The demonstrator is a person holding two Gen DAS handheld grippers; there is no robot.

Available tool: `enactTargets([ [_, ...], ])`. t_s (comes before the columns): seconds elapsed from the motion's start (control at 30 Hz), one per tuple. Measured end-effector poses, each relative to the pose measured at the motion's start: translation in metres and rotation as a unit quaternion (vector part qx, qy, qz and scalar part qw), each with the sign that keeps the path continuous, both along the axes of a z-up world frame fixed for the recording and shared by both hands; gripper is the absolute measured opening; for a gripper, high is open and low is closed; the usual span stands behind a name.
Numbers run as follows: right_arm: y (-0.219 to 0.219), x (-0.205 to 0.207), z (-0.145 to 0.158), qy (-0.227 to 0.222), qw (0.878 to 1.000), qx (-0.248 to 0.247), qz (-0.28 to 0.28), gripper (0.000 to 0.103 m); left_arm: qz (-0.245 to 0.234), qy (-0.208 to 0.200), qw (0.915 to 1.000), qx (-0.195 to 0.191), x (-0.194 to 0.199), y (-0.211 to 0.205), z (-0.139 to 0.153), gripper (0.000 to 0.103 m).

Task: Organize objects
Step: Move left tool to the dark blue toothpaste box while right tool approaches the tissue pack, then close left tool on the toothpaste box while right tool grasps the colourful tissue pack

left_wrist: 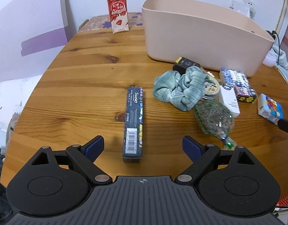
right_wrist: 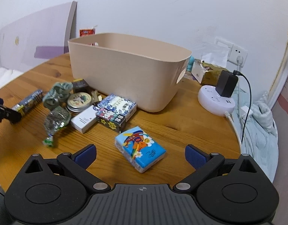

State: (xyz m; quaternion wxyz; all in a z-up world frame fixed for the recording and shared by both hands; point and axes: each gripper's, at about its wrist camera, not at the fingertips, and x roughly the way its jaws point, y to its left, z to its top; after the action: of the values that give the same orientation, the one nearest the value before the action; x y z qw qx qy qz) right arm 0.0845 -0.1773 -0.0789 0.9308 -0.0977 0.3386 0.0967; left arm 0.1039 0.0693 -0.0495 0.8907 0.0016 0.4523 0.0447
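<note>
While both tools hang above the round wooden table (left_wrist: 78, 78), the left gripper (left_wrist: 143, 146) is spread wide over the near end of a long dark toothpaste box (left_wrist: 133, 123). The right gripper (right_wrist: 141, 154), likewise spread, flanks a blue cartoon tissue pack (right_wrist: 140, 151) near the table's near edge. A beige plastic bin (right_wrist: 128, 75) stands toward the far edge, small packets, perhaps snacks, clustered beside it.
</note>
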Motion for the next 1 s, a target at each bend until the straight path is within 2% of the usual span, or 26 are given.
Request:
enactTargets([
  [0.2,-0.003,0.018,-0.012,0.015,1.000,0.002,0.001,0.101,-0.005,0.010,0.9998,-0.016,0.016,0.005,-0.012,0.092],
  [0.37,-0.009,0.034,-0.027,0.037,0.999,0.005,-0.002,0.092,-0.001,0.018,0.9992,-0.035,0.025,0.010,-0.022,0.092],
  [0.5,-0.011,0.041,-0.034,0.043,0.999,0.010,-0.004,0.089,-0.002,0.011,0.9994,-0.033,0.028,0.011,-0.023,0.090],
  [0.63,-0.011,0.043,-0.035,0.041,0.999,0.022,-0.001,0.079,-0.005,0.005,0.9998,-0.016,0.029,0.010,-0.022,0.076],
  [0.7,-0.010,0.043,-0.034,0.040,0.999,0.029,0.002,0.068,-0.012,0.003,0.9998,-0.017,0.028,0.010,-0.021,0.070],
  [0.77,-0.009,0.042,-0.033,0.040,0.999,0.033,0.006,0.053,-0.015,0.003,0.9997,-0.018,0.027,0.009,-0.020,0.060],
  [0.8,-0.007,0.041,-0.032,0.039,0.999,0.032,0.008,0.051,-0.013,0.002,0.9997,-0.018,0.026,0.010,-0.019,0.055],
  [0.87,-0.003,0.039,-0.031,0.038,0.999,0.026,0.014,0.046,-0.008,0.001,0.9998,-0.019,0.025,0.012,-0.018,0.037],
  [0.93,-0.001,0.037,-0.030,0.038,0.999,0.023,0.017,0.045,-0.010,0.001,0.9997,-0.023,0.024,0.012,-0.017,0.026],
  [1.0,-0.001,0.033,-0.030,0.039,0.999,0.028,0.016,0.044,-0.012,0.000,0.9994,-0.034,0.021,0.012,-0.016,0.023],
])
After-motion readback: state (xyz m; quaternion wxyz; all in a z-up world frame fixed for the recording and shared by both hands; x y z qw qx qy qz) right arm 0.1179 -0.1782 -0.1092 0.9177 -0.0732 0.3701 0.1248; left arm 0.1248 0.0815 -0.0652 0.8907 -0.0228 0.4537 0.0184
